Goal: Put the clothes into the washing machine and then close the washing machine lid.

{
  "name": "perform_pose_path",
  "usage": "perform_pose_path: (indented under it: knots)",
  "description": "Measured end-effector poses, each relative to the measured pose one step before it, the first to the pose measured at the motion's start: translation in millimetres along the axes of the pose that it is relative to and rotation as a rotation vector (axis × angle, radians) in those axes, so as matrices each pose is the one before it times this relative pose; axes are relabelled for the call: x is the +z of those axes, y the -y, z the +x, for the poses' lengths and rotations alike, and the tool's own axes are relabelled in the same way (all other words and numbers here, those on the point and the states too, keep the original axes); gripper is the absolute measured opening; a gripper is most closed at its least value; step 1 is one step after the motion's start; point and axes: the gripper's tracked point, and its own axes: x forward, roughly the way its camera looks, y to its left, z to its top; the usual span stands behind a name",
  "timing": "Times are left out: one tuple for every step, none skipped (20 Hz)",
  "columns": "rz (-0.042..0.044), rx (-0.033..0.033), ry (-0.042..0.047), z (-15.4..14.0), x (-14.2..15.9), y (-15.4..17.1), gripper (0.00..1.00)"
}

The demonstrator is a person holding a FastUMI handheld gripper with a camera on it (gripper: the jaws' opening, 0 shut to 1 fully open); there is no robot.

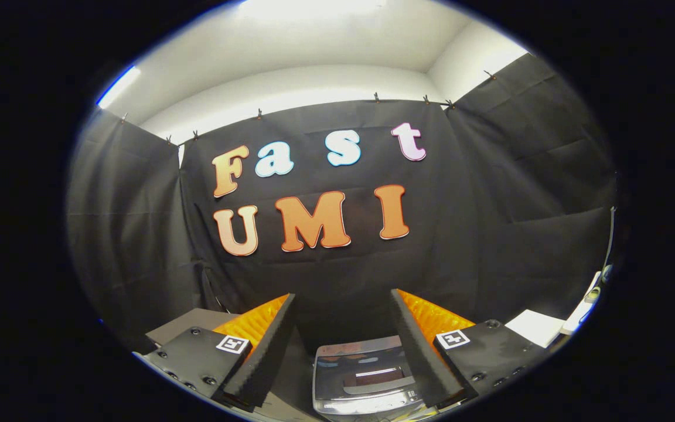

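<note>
Two fingers of the gripper (343, 351) stood wide apart, with nothing held between them. Below and between them I saw the washing machine (364, 378), its glossy lid (361, 375) looking closed as far as I could tell. I saw no clothes. I judged clothes would be soft and light, best pinched at a raised fold, while the lid would be stiff and smooth, better taken at its front edge.

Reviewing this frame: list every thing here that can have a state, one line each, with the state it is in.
Gripper: open, fingers spread wide, nothing between them, raised and facing the black cloth wall.
Small grey washing machine with glossy top lid: below and between the fingers; lid seems to lie flat and shut, though I cannot be sure.
White flat block: lying beyond the right finger, untouched.
</note>
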Motion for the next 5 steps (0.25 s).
perform_pose_path:
  knots:
    - [0.00223,0.00378,0.00204,-3.77,0.67,-4.2,1.0]
    - [0.00517,0.00762,0.00362,-2.92,0.97,-4.26,1.0]
    - [0.00484,0.00433,0.00412,-1.01,1.59,-2.04,1.0]
    - [0.00352,0.00111,0.00329,-0.62,2.08,1.3,1.0]
    - [0.00365,0.00388,0.00684,-1.73,2.52,1.09,1.0]
